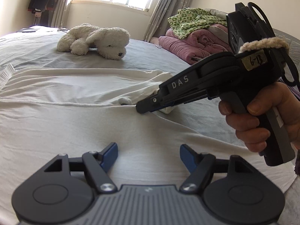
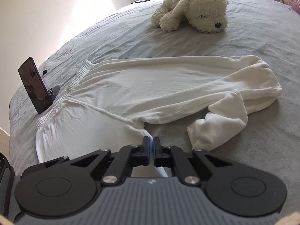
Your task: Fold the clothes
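Observation:
White trousers [image 2: 135, 86] lie spread on the grey bed, elastic waistband at the left, far leg doubled back with its cuff [image 2: 206, 131] crumpled at the right. My right gripper [image 2: 150, 146] is shut on the inner edge of the near leg by the crotch. In the left wrist view the right gripper [image 1: 142, 109] presses down on the white cloth [image 1: 65, 123]. My left gripper [image 1: 148, 154] is open and empty, hovering low over the near leg.
A white plush dog [image 2: 193, 11] lies farther back on the bed [image 2: 262, 43]. A phone on a stand [image 2: 35, 85] sits beside the waistband. Pink and green folded bedding [image 1: 193, 35] is piled at the right, below a window.

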